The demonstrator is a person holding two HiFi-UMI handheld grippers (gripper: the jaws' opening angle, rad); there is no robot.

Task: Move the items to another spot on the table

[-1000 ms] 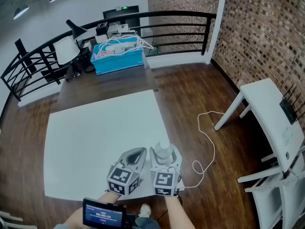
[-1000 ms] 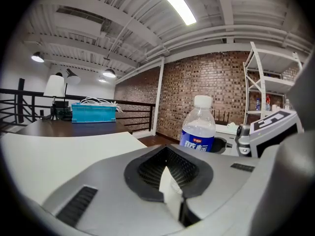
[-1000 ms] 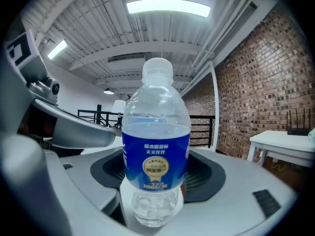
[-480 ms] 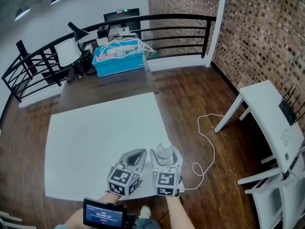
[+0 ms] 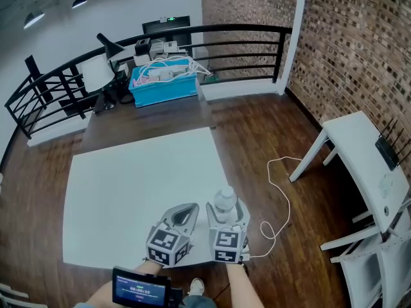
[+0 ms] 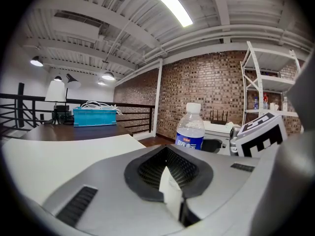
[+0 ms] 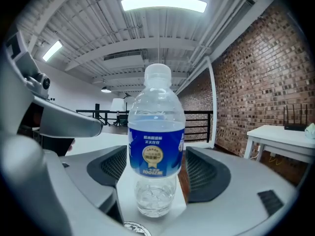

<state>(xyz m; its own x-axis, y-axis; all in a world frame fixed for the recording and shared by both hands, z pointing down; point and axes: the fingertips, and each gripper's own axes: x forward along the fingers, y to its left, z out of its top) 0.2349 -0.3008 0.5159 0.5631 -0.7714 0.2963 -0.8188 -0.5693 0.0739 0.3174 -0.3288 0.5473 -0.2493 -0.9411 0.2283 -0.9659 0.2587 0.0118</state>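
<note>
A clear water bottle (image 5: pixel 224 201) with a blue label and white cap stands upright on the white table (image 5: pixel 135 185), near its front right corner. My right gripper (image 5: pixel 225 206) is around it, one jaw on each side. In the right gripper view the bottle (image 7: pixel 156 146) fills the space between the dark pads (image 7: pixel 112 167). The jaws are opening, and a thin gap shows on both sides. My left gripper (image 5: pixel 186 208) lies just left of it, jaws together and nothing in them. The bottle (image 6: pixel 190 132) shows past its tips (image 6: pixel 167 154).
Behind the white table stands a dark wooden one (image 5: pixel 148 117) with a blue crate (image 5: pixel 165 82) of cables and a white lamp (image 5: pixel 96 72). A black railing (image 5: pixel 244 40) runs behind it. A white cable (image 5: pixel 279 185) lies on the floor, and a white side table (image 5: pixel 363 153) is at the right.
Both grippers and the bottle stay at the same spot near the table's front edge. The whole view has slid slightly down and to the right.
</note>
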